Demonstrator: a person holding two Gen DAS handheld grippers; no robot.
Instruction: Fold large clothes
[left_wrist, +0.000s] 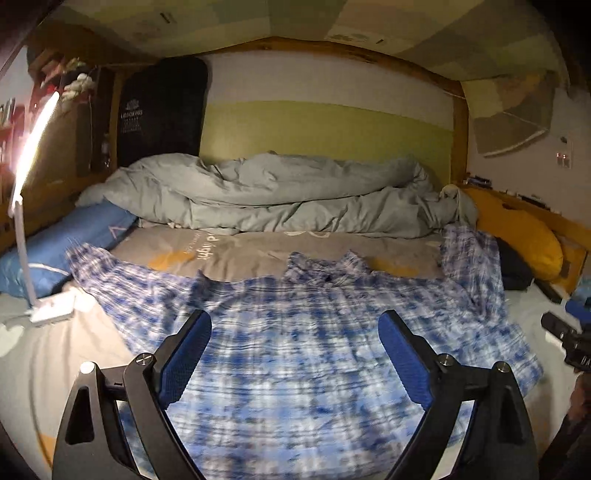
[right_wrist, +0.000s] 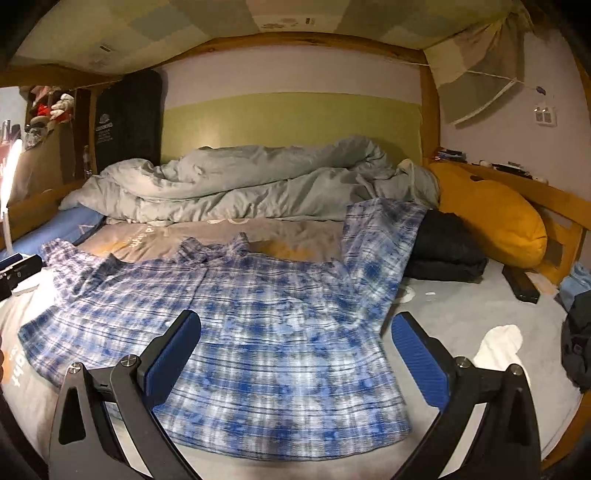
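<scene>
A blue and white plaid shirt (left_wrist: 295, 332) lies spread flat on the bed, collar (left_wrist: 325, 269) toward the far side, sleeves out to the left and right. It also shows in the right wrist view (right_wrist: 258, 325). My left gripper (left_wrist: 295, 332) is open and empty, held above the shirt's middle. My right gripper (right_wrist: 295, 328) is open and empty, above the shirt's right half, its right finger (right_wrist: 417, 354) over bare sheet. The right gripper's tip shows at the left wrist view's right edge (left_wrist: 569, 332).
A crumpled grey duvet (left_wrist: 280, 192) lies along the far side. A blue pillow (left_wrist: 62, 243) and a lit clip lamp (left_wrist: 33, 147) are left. A yellow cushion (right_wrist: 487, 218), folded black clothes (right_wrist: 447, 251) and a dark flat object (right_wrist: 521, 284) are right. The wooden bed frame (right_wrist: 561, 206) surrounds.
</scene>
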